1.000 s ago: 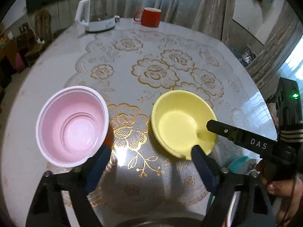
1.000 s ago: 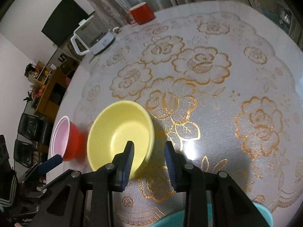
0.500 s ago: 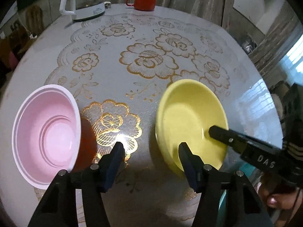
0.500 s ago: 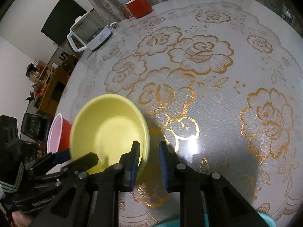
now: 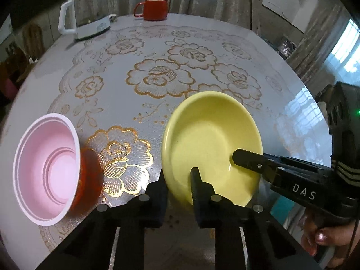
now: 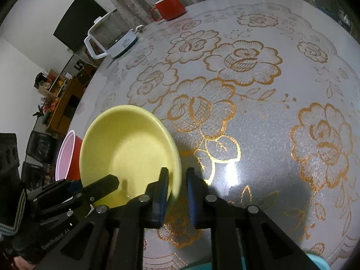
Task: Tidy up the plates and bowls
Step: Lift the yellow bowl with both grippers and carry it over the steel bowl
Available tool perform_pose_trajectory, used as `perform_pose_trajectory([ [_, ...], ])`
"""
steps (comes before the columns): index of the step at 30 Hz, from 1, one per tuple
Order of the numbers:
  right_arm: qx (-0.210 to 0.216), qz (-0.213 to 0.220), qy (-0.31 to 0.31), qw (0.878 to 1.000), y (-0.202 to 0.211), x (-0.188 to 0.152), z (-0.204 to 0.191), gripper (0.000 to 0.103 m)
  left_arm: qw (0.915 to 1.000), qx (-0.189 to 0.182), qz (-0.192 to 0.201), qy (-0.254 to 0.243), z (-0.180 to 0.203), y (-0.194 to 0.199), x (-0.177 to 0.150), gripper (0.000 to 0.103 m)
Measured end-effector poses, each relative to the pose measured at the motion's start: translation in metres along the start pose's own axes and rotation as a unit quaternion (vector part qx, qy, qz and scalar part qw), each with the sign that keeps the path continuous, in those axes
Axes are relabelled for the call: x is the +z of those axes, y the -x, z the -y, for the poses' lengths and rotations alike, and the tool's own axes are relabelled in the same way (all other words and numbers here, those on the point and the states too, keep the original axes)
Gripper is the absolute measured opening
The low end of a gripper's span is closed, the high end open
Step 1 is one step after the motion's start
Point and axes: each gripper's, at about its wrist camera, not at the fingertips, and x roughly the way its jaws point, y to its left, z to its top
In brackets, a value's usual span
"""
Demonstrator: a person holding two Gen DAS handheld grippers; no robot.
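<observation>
A yellow bowl (image 5: 211, 139) is tilted above the table, held at two sides of its rim. My left gripper (image 5: 178, 181) is shut on its near-left rim, one finger inside and one outside. My right gripper (image 6: 177, 182) is shut on its right rim (image 6: 175, 175); it shows in the left wrist view as a black arm marked DAS (image 5: 281, 168). The yellow bowl also fills the lower left of the right wrist view (image 6: 128, 148). A red bowl with a pink inside (image 5: 47, 168) stands on the table to the left, and shows behind the yellow bowl (image 6: 67, 157).
A white kettle (image 5: 85, 20) and a red mug (image 5: 155, 9) stand at the table's far edge. A teal object (image 6: 315, 262) lies at the near edge. A floral lace cloth (image 5: 157, 78) covers the round table. Shelves and chairs stand beyond the left edge.
My left gripper moved right from the pink bowl and closed on the yellow bowl's rim. My right gripper closed on the opposite rim. The yellow bowl tilted and rose.
</observation>
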Motion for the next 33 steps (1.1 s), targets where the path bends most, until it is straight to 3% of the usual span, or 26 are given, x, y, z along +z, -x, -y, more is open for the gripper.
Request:
perform_pose_trajectory([
  [12,-0.009,0.043,0.024,0.999,0.034,-0.018,-0.019,0.011,0.999,0.005,0.044,-0.007,0.01,0.031,-0.02,0.016],
  [33,0.02,0.082,0.031,0.996,0.085,-0.072,-0.038,0.011,0.9934,0.018,0.113,-0.002,0.029,0.091,-0.082,0.017],
])
